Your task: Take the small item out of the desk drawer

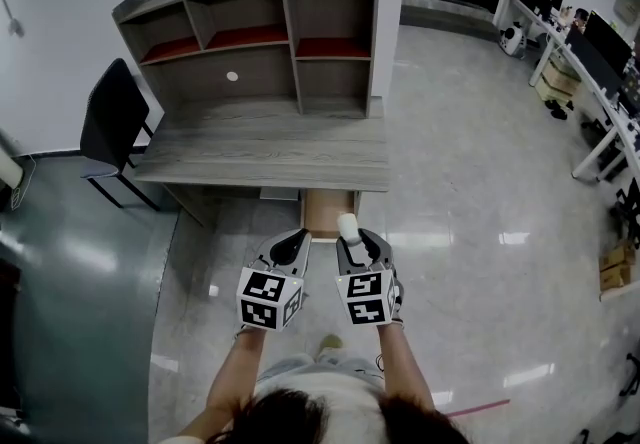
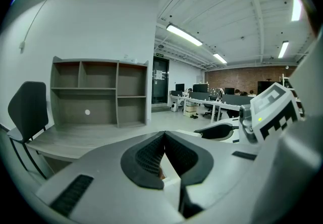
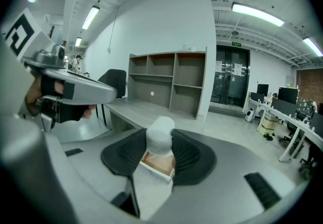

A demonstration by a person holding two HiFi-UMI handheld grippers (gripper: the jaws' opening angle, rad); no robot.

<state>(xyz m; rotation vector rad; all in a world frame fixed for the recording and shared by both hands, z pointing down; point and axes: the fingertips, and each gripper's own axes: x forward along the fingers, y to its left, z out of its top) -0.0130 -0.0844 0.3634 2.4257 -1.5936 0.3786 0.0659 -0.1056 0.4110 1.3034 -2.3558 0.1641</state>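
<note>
"So what's the right gripper got?"
"A small white item with a rounded, fuzzy-looking top. It's pinched between the jaws, up over the open drawer."
"And the left gripper?"
"Jaws pressed together, nothing in them."
"The table?"
"Grey woodgrain, with a shelf unit on it, a black chair beside it and a glossy pale floor."

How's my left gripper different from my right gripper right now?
The right gripper is shut on a small white item; the left gripper holds nothing.
The left gripper's jaws meet tip to tip, while the right gripper's jaws are kept apart by the item between them.
Shared: both are held side by side, level with each other, pointing toward the open drawer, and each carries a marker cube.
</note>
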